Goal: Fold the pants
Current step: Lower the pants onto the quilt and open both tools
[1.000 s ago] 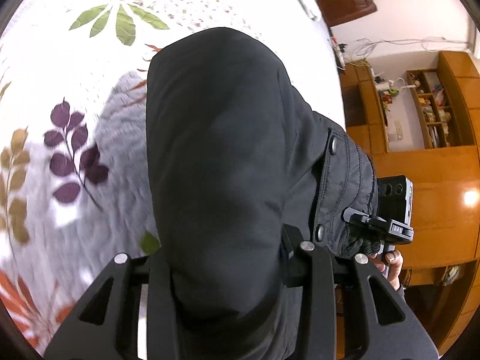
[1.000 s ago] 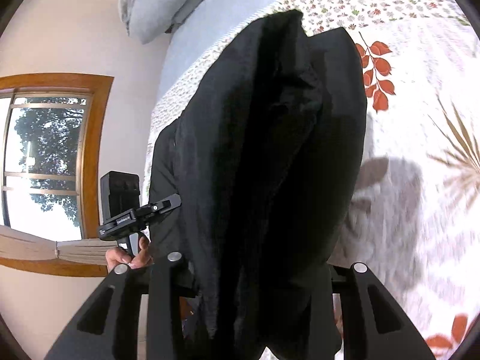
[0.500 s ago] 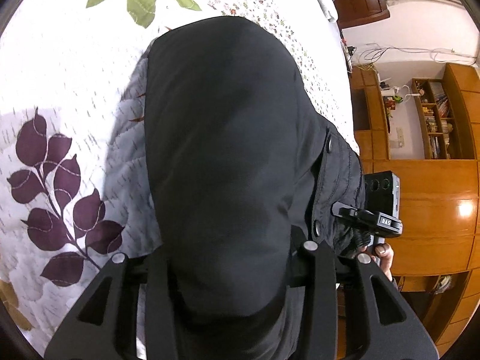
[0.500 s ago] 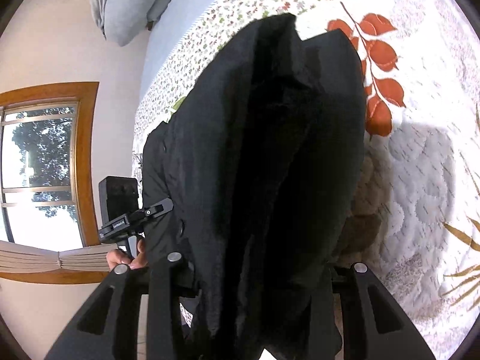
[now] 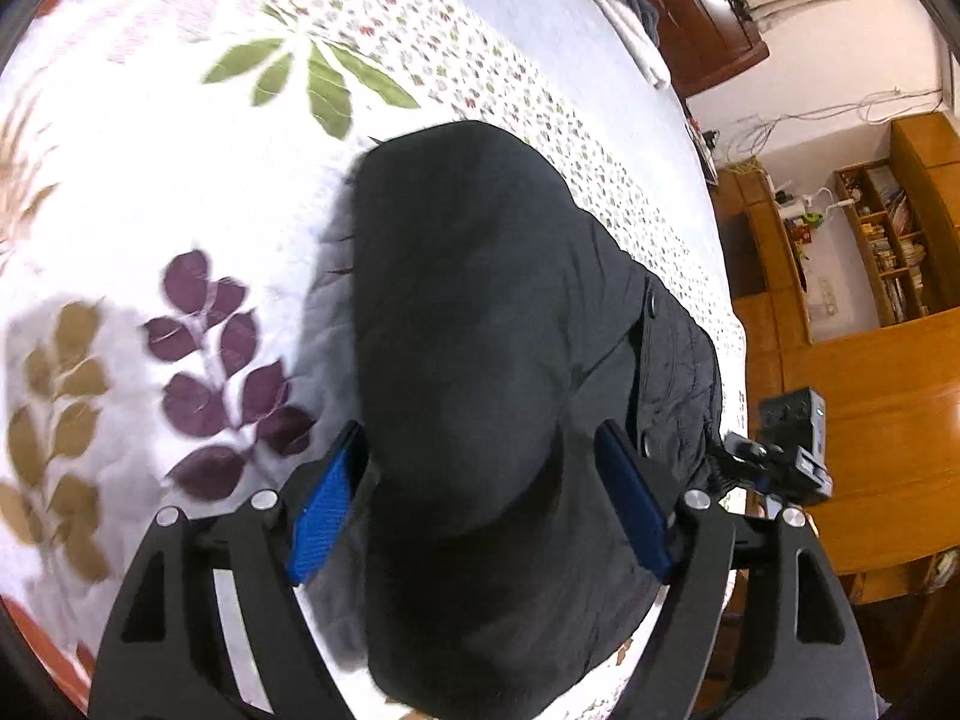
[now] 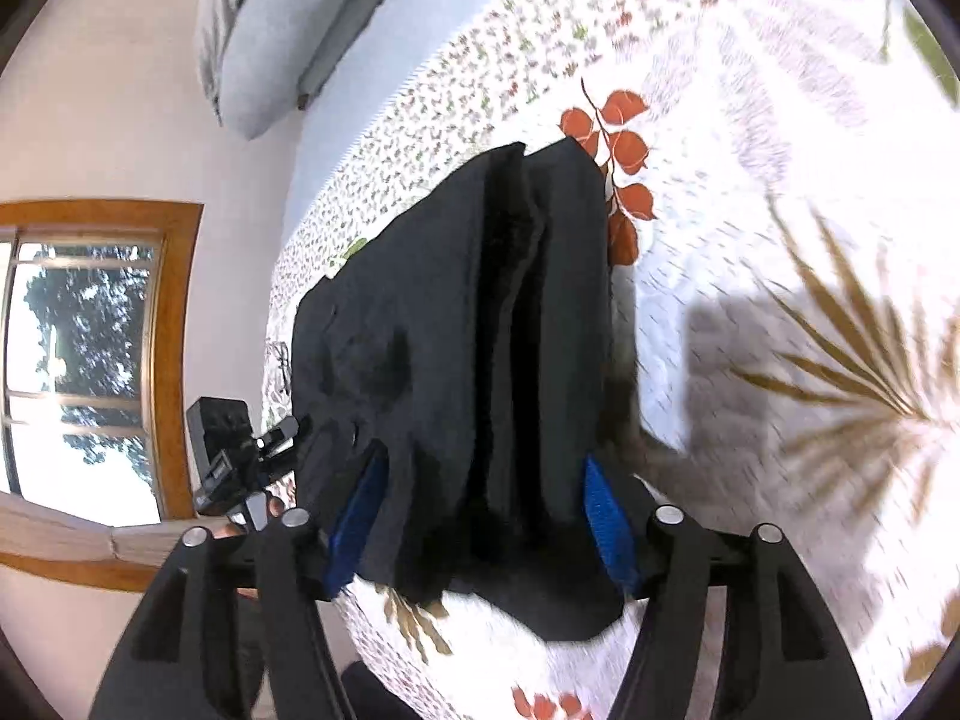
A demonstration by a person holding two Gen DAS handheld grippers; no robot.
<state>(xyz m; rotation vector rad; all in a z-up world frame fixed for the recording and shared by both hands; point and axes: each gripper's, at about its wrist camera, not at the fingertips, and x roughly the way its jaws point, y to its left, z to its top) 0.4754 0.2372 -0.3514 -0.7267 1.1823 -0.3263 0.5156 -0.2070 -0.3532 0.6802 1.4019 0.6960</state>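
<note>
The black pants point(image 5: 480, 360) lie folded in a thick bundle on the leaf-print quilt point(image 5: 180, 180). My left gripper point(image 5: 480, 492) is open, its blue pads point(image 5: 324, 510) spread on either side of the bundle's near end. In the right wrist view the pants point(image 6: 468, 360) show stacked layers and open edges. My right gripper point(image 6: 480, 510) is open too, its blue pads point(image 6: 606, 516) apart around the other end. Each view shows the other gripper at the far side of the pants.
The quilt point(image 6: 780, 240) spreads wide around the pants. Grey pillows point(image 6: 276, 30) lie at the bed's head. A window point(image 6: 78, 360) is on one side. Wooden shelves and cabinets point(image 5: 870, 300) stand past the bed's edge.
Both grippers have opened and let go of the pants, which now rest on the quilt. Both grippers have pulled back a little from the bundle.
</note>
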